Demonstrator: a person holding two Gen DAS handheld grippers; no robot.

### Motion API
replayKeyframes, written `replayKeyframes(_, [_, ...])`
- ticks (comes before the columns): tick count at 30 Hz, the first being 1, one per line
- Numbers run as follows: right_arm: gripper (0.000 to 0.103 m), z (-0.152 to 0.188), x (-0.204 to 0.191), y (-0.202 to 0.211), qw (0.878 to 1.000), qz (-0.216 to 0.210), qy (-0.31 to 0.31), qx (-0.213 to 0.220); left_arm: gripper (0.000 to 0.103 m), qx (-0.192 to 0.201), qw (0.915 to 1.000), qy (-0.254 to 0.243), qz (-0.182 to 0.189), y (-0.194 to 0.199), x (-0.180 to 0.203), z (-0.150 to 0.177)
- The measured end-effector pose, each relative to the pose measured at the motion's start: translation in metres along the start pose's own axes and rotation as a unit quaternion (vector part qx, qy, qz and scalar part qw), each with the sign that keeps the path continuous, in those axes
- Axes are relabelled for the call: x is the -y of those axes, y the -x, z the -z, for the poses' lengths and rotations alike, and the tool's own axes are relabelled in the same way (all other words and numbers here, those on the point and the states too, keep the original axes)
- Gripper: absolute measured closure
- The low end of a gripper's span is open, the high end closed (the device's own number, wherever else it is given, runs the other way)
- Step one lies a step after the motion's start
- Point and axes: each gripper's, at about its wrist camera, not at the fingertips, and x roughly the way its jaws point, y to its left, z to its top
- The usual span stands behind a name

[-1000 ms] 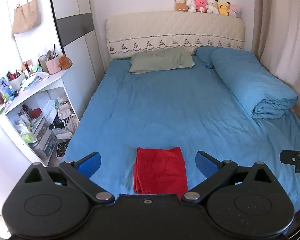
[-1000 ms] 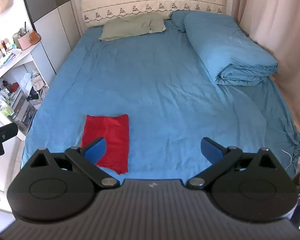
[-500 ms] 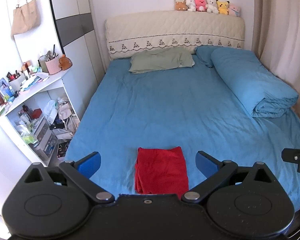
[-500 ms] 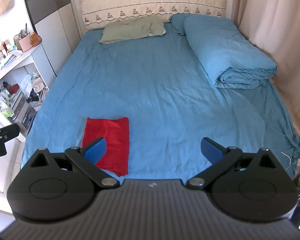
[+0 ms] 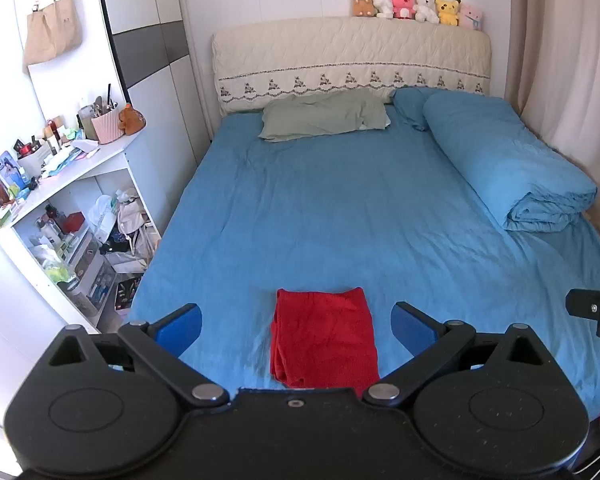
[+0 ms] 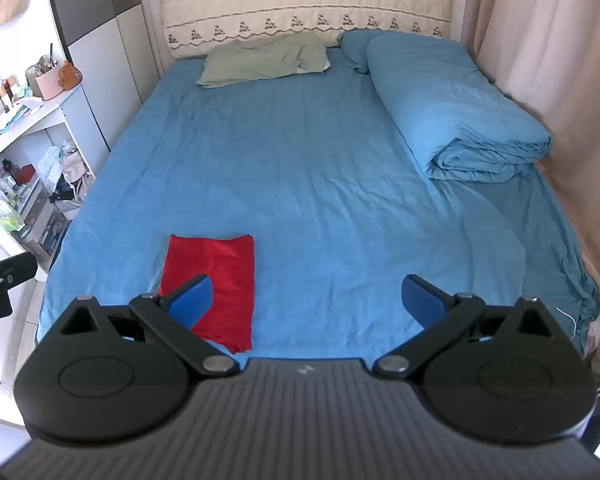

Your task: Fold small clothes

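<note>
A small red garment (image 5: 326, 336) lies folded into a neat rectangle on the blue bed sheet (image 5: 360, 208) near the bed's front edge. It also shows in the right wrist view (image 6: 216, 280), low and left. My left gripper (image 5: 296, 326) is open and empty, held above and behind the garment, which lies between its blue fingertips (image 5: 180, 322). My right gripper (image 6: 308, 300) is open and empty, to the right of the garment; its left fingertip (image 6: 192, 296) overlaps the cloth in view.
A rolled blue duvet (image 5: 508, 168) lies along the bed's right side, a green pillow (image 5: 324, 114) at the head. A cluttered white shelf (image 5: 60, 184) stands left of the bed. Curtains (image 6: 560, 80) hang at the right.
Both grippers have drawn back and up a little from the bed. The folded red garment has not moved.
</note>
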Motion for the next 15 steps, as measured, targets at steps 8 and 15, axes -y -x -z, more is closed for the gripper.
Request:
replayKeyframes(8, [0.000,-0.0024,0.0032,-0.0002,1.000,0.001,0.002,-0.004,0.001,-0.005,1.0000,-0.005,-0.001,0.0006,0.0016,0.0022])
replayKeyframes(15, [0.000,-0.0022,0.0055,-0.0010,1.000,0.003,0.003,-0.006,0.001,-0.011,0.9999,-0.007,-0.002,-0.0002,0.0049,0.0012])
